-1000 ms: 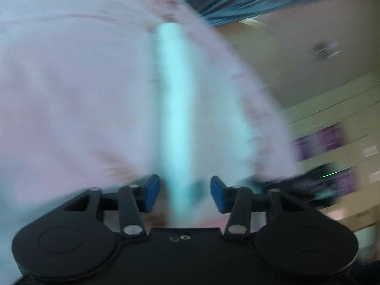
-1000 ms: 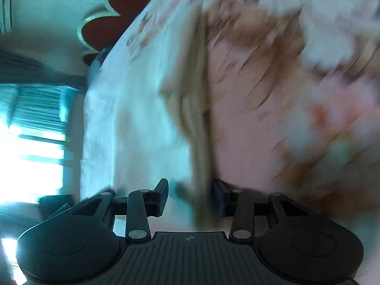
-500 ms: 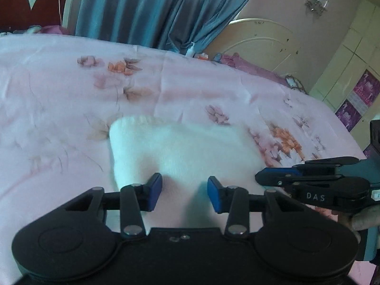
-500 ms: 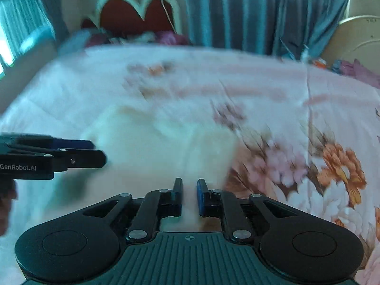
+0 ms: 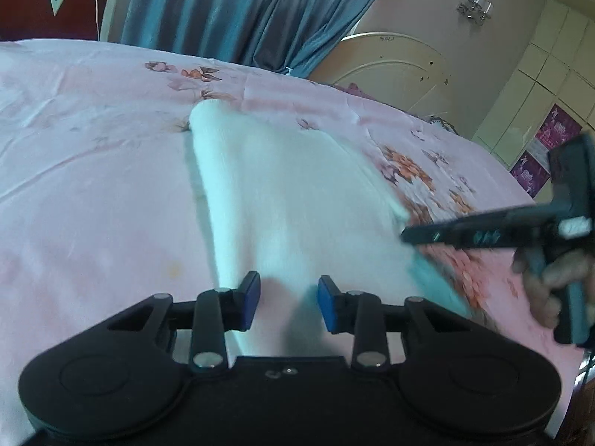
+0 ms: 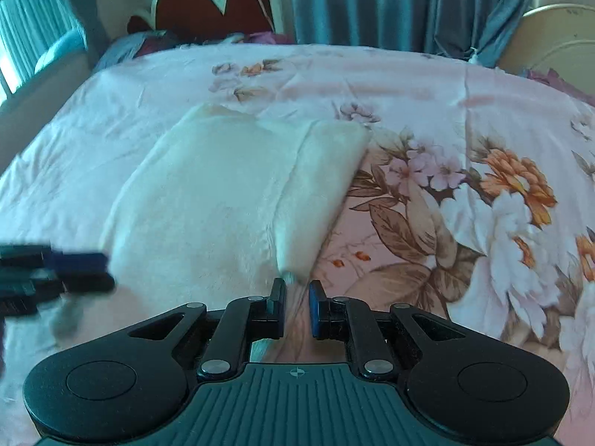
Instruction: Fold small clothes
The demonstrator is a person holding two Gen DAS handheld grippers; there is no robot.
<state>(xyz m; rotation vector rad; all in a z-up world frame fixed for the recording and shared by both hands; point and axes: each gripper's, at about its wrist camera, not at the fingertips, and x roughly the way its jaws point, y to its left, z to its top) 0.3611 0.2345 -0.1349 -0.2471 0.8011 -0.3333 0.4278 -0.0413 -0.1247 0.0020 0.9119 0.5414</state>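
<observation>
A white fleecy garment [image 5: 290,200] lies flat on the pink floral bedsheet [image 5: 85,171]; it also shows in the right wrist view [image 6: 223,189], folded with a flap along its right side. My left gripper [image 5: 288,303] is open and empty, just above the garment's near edge. My right gripper [image 6: 296,303] has its jaws slightly apart with nothing held, at the garment's near right corner. The right gripper also shows in the left wrist view [image 5: 483,230], the left gripper in the right wrist view [image 6: 74,271].
The bedsheet [image 6: 465,193] has large flower prints on the right. A red heart-shaped headboard [image 6: 219,7] and blue curtains [image 6: 409,3] stand behind the bed. Wardrobe doors [image 5: 539,104] are at the far right.
Both grippers swung down over the bed and laid the garment flat. The right gripper's jaws have opened a little and both grippers have drawn back from the cloth.
</observation>
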